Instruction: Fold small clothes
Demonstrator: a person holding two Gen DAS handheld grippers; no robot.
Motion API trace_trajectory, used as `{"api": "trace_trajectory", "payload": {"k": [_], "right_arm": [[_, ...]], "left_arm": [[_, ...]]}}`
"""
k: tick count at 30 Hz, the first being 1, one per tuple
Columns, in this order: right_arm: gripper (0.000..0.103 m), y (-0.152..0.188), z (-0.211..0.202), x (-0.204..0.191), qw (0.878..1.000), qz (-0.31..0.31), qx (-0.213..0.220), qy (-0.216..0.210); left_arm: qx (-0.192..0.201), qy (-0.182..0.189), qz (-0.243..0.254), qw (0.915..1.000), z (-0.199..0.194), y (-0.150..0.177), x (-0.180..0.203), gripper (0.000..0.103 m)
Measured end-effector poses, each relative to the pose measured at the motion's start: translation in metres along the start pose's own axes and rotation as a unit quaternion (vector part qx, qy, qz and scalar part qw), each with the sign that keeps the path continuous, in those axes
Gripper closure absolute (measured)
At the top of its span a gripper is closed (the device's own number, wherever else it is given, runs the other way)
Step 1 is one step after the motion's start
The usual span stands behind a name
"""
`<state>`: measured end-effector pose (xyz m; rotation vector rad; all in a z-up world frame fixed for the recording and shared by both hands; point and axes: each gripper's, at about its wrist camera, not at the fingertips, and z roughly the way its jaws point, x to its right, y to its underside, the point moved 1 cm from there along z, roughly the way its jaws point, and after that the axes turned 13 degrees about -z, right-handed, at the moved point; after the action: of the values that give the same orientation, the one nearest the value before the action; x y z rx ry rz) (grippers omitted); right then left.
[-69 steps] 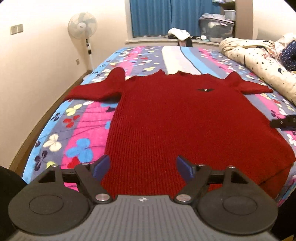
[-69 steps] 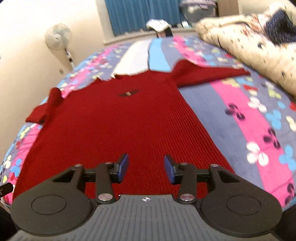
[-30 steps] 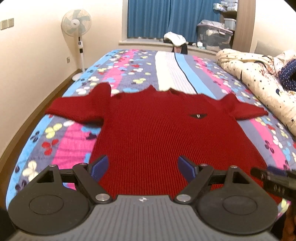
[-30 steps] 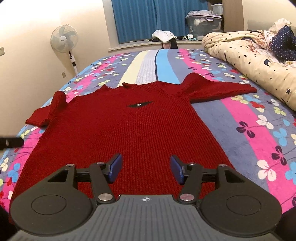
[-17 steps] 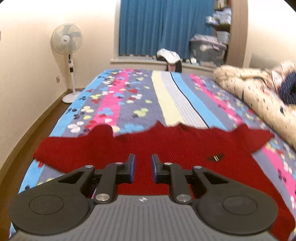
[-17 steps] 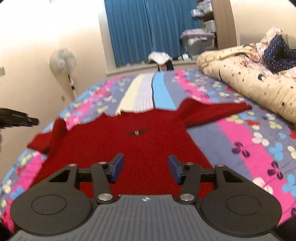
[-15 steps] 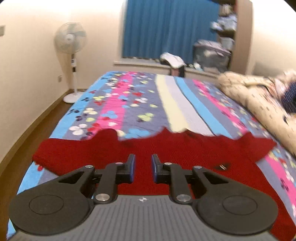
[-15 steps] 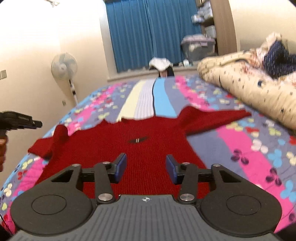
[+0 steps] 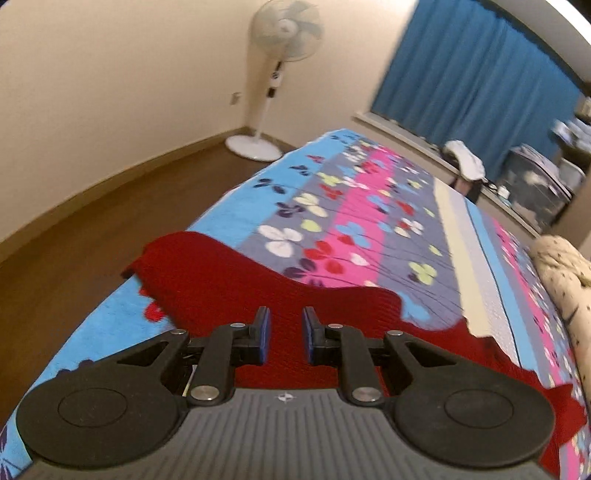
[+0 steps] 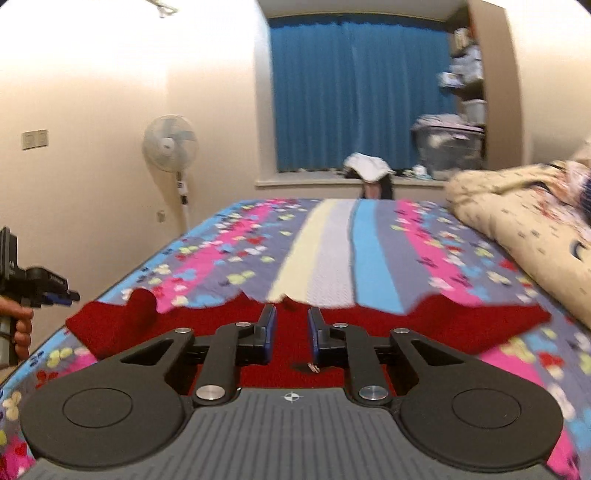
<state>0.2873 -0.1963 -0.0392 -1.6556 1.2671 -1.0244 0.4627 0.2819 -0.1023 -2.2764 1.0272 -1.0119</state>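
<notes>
A red knitted sweater lies flat on the flowered bedspread, front up, with a small black patch on the chest. My left gripper hovers over the sweater's left sleeve and shoulder; its jaws are nearly together with a narrow gap and nothing between them. In the right wrist view the left gripper shows at the left edge, held by a hand. My right gripper hangs above the chest, pointing at the neckline. Its jaws are closing with nothing between them. The hem is out of view.
A cream star-print duvet is heaped along the bed's right side. A white standing fan stands on the wooden floor left of the bed. Blue curtains and a storage box lie beyond the far end.
Both grippers' jaws have narrowed from wide open. The left gripper swung left toward the sleeve and rolled. The right gripper lifted, so the sweater's lower part dropped out of its view.
</notes>
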Motion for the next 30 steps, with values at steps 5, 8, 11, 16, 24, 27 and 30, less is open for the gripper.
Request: {"api": "trace_trajectory", "payload": {"k": [5,8,11,16,24,27,30], "right_arm": [[0.072,-0.020,0.076,-0.011,0.998,-0.007,-0.013,-0.055],[0.071,-0.008,0.111,-0.013,0.997,0.006,-0.017,-0.070],[0.071,0.015,0.143,-0.017,0.995,0.022,-0.066,-0.073],[0.071,0.017,0.171,-0.020,0.992,0.011,-0.099,-0.079],[0.071,0.028,0.191,-0.005,0.986,0.038,-0.145,-0.070],[0.071,0.031,0.193,-0.002,0.986,0.038,-0.152,-0.058],[0.071,0.032,0.194,0.001,0.985,0.043,-0.160,-0.048]], "left_arm": [[-0.014,-0.018,-0.021,0.9995,0.019,-0.005,-0.020,0.083],[-0.019,-0.035,-0.025,0.9989,0.032,-0.005,-0.032,0.083],[-0.019,-0.057,-0.042,0.9973,0.045,-0.009,-0.047,0.081],[-0.016,-0.087,-0.124,0.9882,0.060,-0.018,-0.079,0.059],[-0.018,-0.093,-0.109,0.9895,0.082,-0.012,-0.078,0.068],[0.007,-0.106,-0.113,0.9879,0.075,-0.013,-0.072,0.089],[0.066,-0.080,-0.092,0.9903,0.043,-0.020,-0.044,0.091]]}}
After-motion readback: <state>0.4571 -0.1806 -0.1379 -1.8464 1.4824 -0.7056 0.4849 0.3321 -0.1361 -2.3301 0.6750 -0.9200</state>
